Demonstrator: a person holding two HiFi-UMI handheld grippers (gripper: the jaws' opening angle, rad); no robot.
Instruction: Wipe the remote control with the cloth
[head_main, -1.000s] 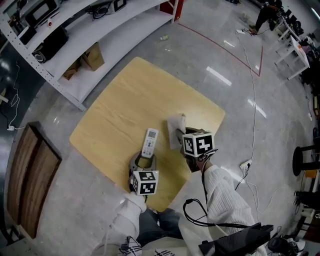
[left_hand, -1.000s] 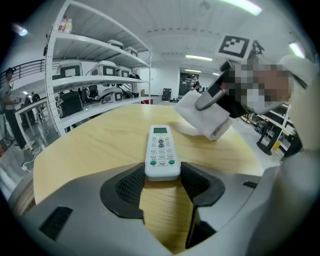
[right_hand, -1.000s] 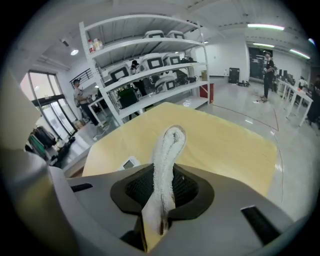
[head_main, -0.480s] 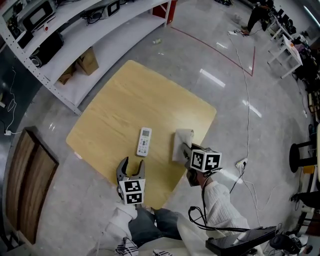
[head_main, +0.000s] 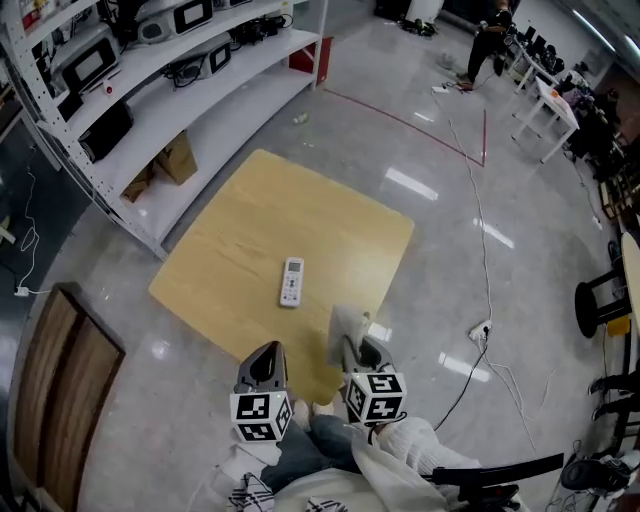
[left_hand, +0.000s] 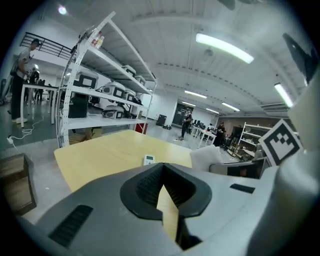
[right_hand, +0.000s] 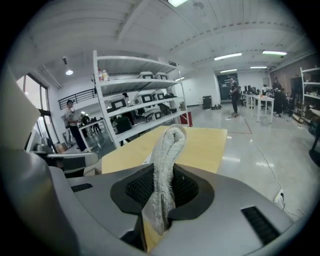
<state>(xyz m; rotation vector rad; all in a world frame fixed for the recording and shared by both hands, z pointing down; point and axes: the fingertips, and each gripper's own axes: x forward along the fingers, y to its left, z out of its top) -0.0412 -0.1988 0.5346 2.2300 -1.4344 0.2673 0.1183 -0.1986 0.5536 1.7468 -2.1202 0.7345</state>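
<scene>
The remote control (head_main: 291, 282) lies on the table (head_main: 240, 230); by the table's near edge, the left gripper (head_main: 267, 350) has its fingers together, empty; the right gripper (head_main: 358, 350) has its fingers clamped on the cloth (head_main: 345, 325).

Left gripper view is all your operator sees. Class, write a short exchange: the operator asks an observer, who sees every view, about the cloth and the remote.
Operator: Is that white towelling cloth held?
Observer: Yes. The right gripper is shut on it; the cloth sticks up between its jaws.
Operator: Is it on the white remote control?
Observer: No. From the head view, cloth and gripper hang at the light wooden table near edge, apart from the remote.
</scene>
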